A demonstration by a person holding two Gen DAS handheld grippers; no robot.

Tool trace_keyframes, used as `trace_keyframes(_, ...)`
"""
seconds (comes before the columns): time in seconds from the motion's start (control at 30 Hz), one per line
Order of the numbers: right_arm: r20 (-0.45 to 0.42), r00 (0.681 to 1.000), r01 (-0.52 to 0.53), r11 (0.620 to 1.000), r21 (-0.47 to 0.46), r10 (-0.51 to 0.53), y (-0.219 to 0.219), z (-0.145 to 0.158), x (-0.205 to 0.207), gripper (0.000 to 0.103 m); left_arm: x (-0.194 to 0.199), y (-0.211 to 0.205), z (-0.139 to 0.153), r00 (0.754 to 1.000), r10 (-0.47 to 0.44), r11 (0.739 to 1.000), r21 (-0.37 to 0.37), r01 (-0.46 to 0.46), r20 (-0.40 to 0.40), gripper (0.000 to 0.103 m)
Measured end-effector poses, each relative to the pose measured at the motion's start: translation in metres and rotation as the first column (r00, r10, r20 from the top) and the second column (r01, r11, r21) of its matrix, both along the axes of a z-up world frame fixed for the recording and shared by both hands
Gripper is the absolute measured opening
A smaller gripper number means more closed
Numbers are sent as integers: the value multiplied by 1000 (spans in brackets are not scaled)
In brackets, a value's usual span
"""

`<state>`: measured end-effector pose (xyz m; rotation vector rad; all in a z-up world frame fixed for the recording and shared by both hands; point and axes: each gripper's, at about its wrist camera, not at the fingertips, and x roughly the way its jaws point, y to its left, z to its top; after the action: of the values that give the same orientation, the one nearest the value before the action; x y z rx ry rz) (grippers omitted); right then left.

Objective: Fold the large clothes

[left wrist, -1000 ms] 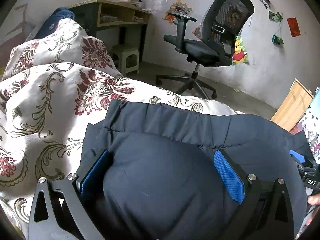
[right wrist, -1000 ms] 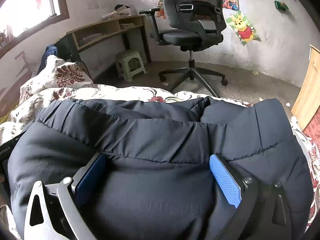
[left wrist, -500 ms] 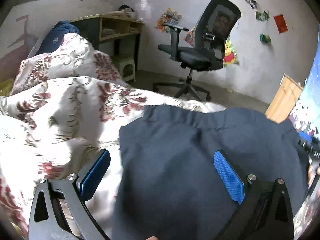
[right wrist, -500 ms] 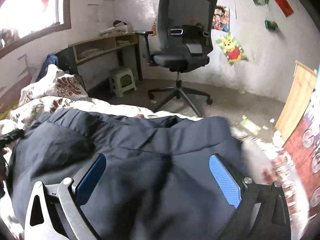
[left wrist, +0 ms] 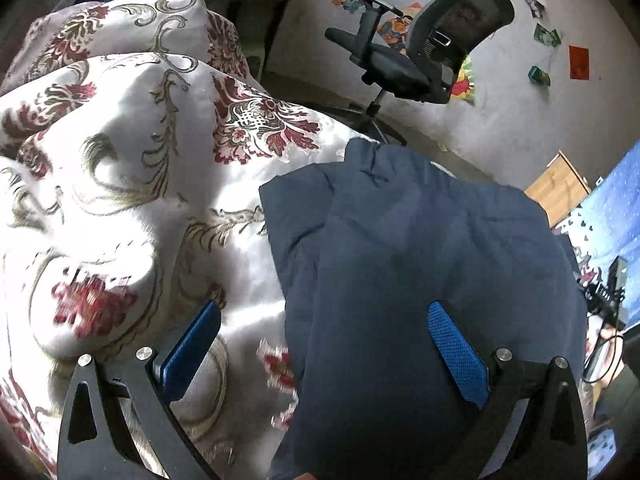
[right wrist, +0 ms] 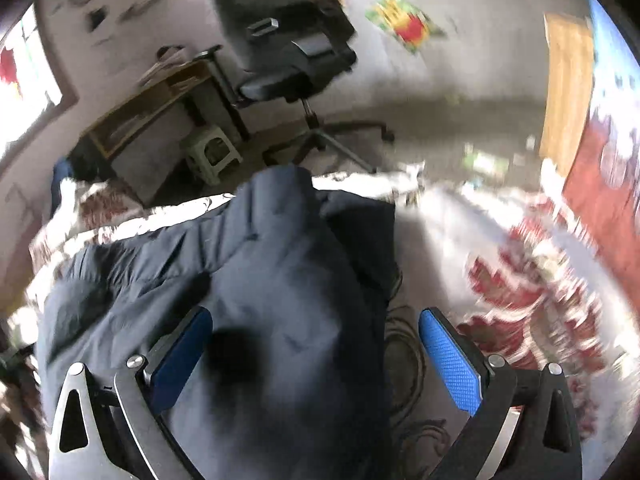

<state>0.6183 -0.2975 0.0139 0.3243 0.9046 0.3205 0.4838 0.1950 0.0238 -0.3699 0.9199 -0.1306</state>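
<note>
A dark navy padded garment (left wrist: 420,272) lies folded on a floral bedspread (left wrist: 132,184). In the left wrist view my left gripper (left wrist: 324,344) is open above the garment's left edge, its right pad (left wrist: 456,354) over the cloth and its left pad (left wrist: 192,350) over the bedspread. In the right wrist view the garment (right wrist: 256,280) fills the lower left. My right gripper (right wrist: 316,348) is open above its right edge, left pad (right wrist: 180,350) over the cloth, right pad (right wrist: 452,358) over the bedspread (right wrist: 520,288). Neither gripper holds anything.
A black office chair (left wrist: 424,44) stands on the floor beyond the bed, also in the right wrist view (right wrist: 288,48). A wooden desk (right wrist: 156,96) and a small stool (right wrist: 210,154) stand by the wall. A wooden board (right wrist: 566,92) leans at the right.
Both grippers have lifted off the garment and spread apart, left one leftward, right one rightward. The garment now lies narrower, folded. The right wrist view is blurred by motion.
</note>
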Motion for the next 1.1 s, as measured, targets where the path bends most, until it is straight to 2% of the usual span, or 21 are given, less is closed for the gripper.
trace_keyframes(0.07, -56, 998, -18, 999, 44, 20, -2, -10, 11, 103, 10, 2, -2, 1000, -7, 1000, -17, 6, -15, 102)
trace_keyframes(0.17, -101, 992, -64, 992, 112, 76, -1, -20, 23, 103, 24, 9, -12, 998, -11, 996, -92, 5, -66, 102)
trace_keyframes(0.3, -127, 985, -95, 979, 181, 119, -3, -28, 33, 103, 33, 14, -26, 992, -60, 984, -173, 41, -108, 102)
trace_keyframes(0.47, -123, 983, -108, 974, 198, 133, -2, -32, 36, 103, 39, 18, -34, 988, -89, 969, -240, 57, -124, 102)
trace_keyframes(0.67, -120, 983, -117, 976, 184, 140, 3, -29, 34, 101, 39, 20, -26, 987, -105, 956, -287, 66, -123, 99)
trace_keyframes(0.83, -113, 985, -111, 977, 183, 133, 6, -25, 26, 75, 33, 15, -19, 990, -99, 954, -293, 64, -104, 71)
trace_keyframes(0.9, -112, 985, -108, 978, 177, 129, 8, -23, 24, 65, 31, 14, -15, 992, -94, 957, -284, 65, -88, 56)
trace_keyframes(1.0, -101, 987, -108, 982, 155, 125, 13, -16, 18, 54, 26, 8, -10, 995, -79, 964, -259, 59, -69, 41)
trace_keyframes(1.1, -73, 990, -110, 988, 111, 118, 16, -7, 10, 42, 21, 0, -1, 997, -50, 975, -220, 36, -55, 33)
